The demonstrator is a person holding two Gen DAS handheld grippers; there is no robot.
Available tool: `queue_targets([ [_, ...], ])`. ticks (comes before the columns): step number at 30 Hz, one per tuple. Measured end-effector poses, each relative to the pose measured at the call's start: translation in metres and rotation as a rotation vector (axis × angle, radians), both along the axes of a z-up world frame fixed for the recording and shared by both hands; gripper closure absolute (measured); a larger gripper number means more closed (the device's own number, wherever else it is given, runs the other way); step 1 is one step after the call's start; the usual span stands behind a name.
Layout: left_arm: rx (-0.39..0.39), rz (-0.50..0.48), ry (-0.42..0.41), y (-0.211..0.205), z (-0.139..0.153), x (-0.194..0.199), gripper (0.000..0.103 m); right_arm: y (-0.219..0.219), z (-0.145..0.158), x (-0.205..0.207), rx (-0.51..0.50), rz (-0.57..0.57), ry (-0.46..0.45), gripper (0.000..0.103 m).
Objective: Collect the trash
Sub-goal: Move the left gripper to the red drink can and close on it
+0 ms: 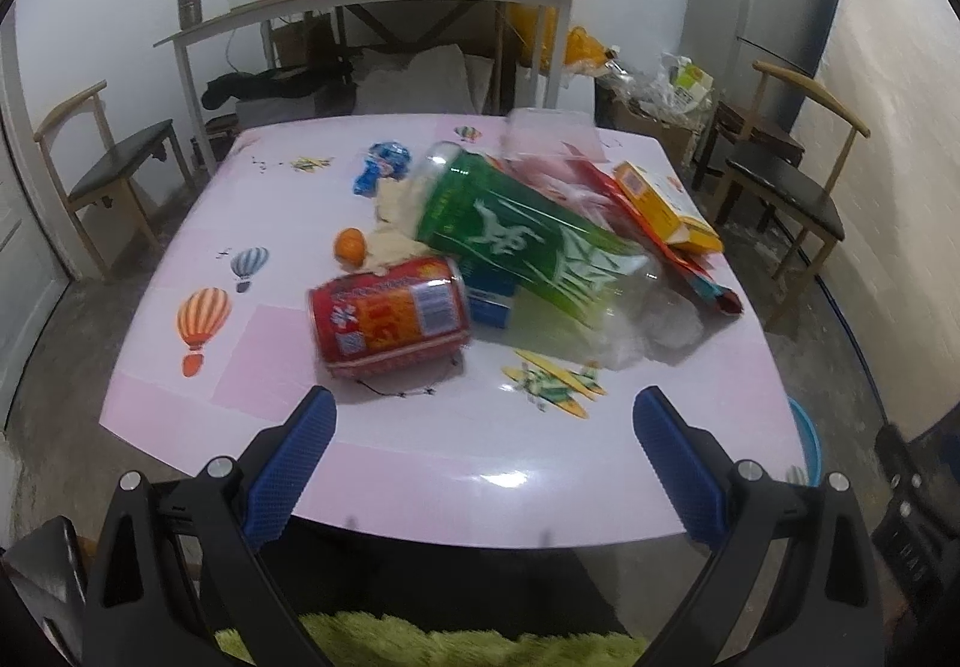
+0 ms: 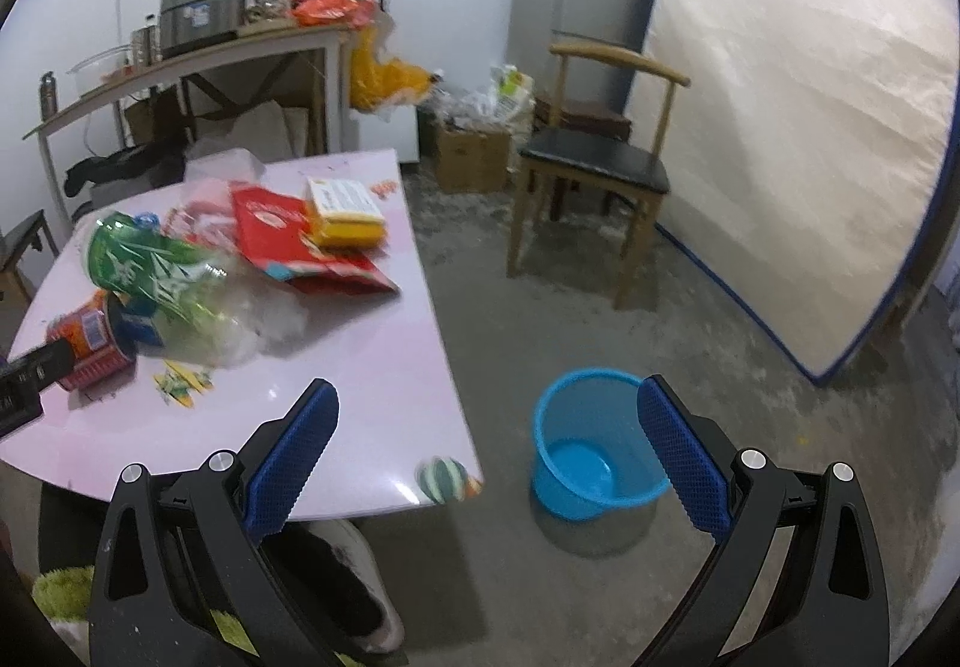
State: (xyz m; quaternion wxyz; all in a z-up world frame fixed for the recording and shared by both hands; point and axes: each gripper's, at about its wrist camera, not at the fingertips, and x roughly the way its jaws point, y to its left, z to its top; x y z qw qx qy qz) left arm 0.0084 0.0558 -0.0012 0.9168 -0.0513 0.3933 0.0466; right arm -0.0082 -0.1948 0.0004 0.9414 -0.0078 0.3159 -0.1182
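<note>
Both jaws wide open and empty: left gripper (image 1: 483, 457) over the pink table's (image 1: 420, 463) near edge, facing the red cylindrical drink can (image 1: 390, 316) lying sideways, long axis along that edge; right gripper (image 2: 486, 454) above blue plastic wastebasket (image 2: 591, 445) on floor.

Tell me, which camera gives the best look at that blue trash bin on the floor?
The right wrist view. There the blue bin stands in full on the floor beside the pink table, its open mouth and inside visible. The left wrist view catches only a sliver of its rim past the table's right edge.
</note>
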Motion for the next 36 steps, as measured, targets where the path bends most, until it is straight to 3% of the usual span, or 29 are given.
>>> queue_targets([
  [9, 0.003, -0.048, -0.027, 0.042, -0.018, 0.002, 0.006, 0.033, 0.005, 0.021, 0.011, 0.158, -0.043, 0.008],
  [14, -0.079, -0.157, -0.120, 0.072, -0.017, 0.003, 0.006, 0.049, 0.000, 0.036, 0.040, 0.223, -0.022, 0.008],
  [17, -0.089, -0.238, -0.170, 0.086, -0.013, 0.012, 0.006, 0.060, -0.002, 0.044, 0.050, 0.253, -0.013, 0.008],
  [20, -0.056, -0.338, -0.128, 0.094, -0.019, 0.036, 0.006, 0.069, -0.007, 0.052, 0.064, 0.282, 0.005, 0.008],
  [26, 0.008, -0.429, -0.034, 0.101, -0.031, 0.088, 0.006, 0.078, -0.016, 0.064, 0.075, 0.308, 0.042, 0.008],
  [28, 0.038, -0.518, -0.005, 0.093, -0.032, 0.098, 0.006, 0.077, -0.021, 0.067, 0.081, 0.302, 0.059, 0.008],
  [32, 0.222, -0.658, 0.059, 0.067, -0.046, 0.110, 0.006, 0.073, -0.031, 0.074, 0.106, 0.285, 0.099, 0.008],
  [36, 0.316, -0.703, 0.111, 0.053, -0.059, 0.112, 0.012, 0.070, -0.039, 0.076, 0.128, 0.271, 0.120, 0.008],
])
